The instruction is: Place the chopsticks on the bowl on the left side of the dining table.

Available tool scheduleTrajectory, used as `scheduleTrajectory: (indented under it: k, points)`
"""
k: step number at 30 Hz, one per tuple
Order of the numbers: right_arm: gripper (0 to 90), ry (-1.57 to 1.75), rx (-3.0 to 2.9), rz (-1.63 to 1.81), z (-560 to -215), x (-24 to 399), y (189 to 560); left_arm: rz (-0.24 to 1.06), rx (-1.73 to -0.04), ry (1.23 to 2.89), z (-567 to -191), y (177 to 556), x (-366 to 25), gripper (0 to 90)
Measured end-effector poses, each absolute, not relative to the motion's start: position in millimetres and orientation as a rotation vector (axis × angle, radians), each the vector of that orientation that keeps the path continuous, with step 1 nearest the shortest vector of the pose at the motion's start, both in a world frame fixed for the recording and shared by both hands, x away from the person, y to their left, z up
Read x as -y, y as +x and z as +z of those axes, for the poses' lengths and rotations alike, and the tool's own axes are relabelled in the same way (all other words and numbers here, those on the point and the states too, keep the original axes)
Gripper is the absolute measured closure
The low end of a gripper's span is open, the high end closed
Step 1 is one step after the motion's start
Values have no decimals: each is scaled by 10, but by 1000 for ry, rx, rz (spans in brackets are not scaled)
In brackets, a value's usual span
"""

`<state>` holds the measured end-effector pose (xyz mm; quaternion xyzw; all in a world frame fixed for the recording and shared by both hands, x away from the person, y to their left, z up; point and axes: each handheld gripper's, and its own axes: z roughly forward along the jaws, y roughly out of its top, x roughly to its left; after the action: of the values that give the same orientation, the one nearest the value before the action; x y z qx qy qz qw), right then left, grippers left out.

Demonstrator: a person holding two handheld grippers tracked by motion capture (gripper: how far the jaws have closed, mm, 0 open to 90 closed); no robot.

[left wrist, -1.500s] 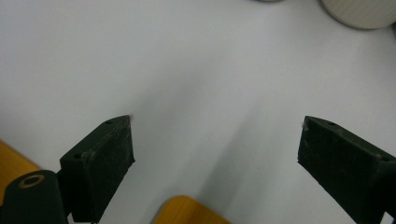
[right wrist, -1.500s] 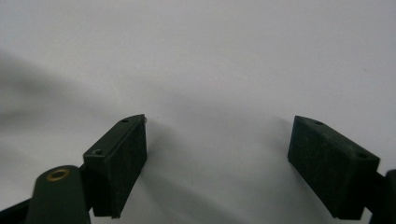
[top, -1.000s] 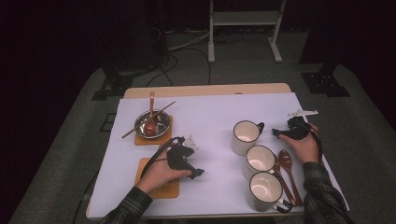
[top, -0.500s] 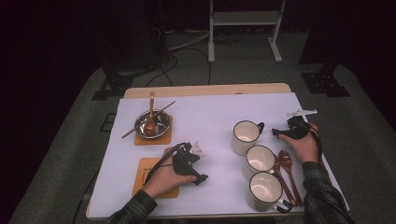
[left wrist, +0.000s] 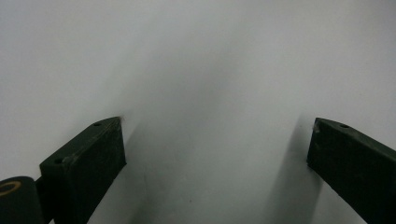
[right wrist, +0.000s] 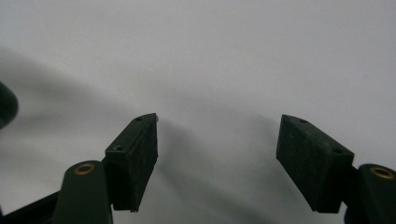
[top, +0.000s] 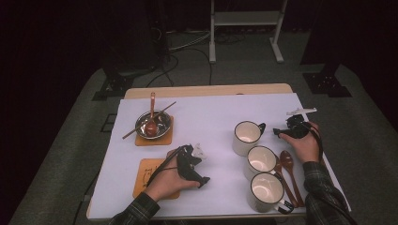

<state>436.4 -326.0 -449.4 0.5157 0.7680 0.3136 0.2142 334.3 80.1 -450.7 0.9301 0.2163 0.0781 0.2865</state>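
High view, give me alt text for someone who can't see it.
A person's hands rest on a white-covered table, each holding a black gripper: the left gripper beside an orange mat, the right gripper near three white mugs and two wooden spoons. Far left, a metal bowl with a spoon and chopsticks sits on another orange mat.

Table (top: 206,90): pale wood edge under a matt white sheet (top: 206,117). Three mugs (top: 247,137): glossy cream ceramic, dark rims. Bowl (top: 153,124): shiny metal. Spoons (top: 287,161): reddish-brown, smooth (wood or lacquer, unclear). Coasters (top: 149,171): matt orange-brown. Left tool (left wrist: 217,154) pads: matt black, faintly grainy.
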Motion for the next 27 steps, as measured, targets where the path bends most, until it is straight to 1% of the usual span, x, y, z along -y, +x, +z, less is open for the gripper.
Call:
scheduleTrajectory:
  k: [10,27]
  points:
    - [334,1437,-2138,893,-4386,3316,4256,206,-587,2492,-4505,3345,-786,21]
    - [442,1444,-2115,953,-4245,3495,4018,201,-594,2494,-4505,3346,-783,22]
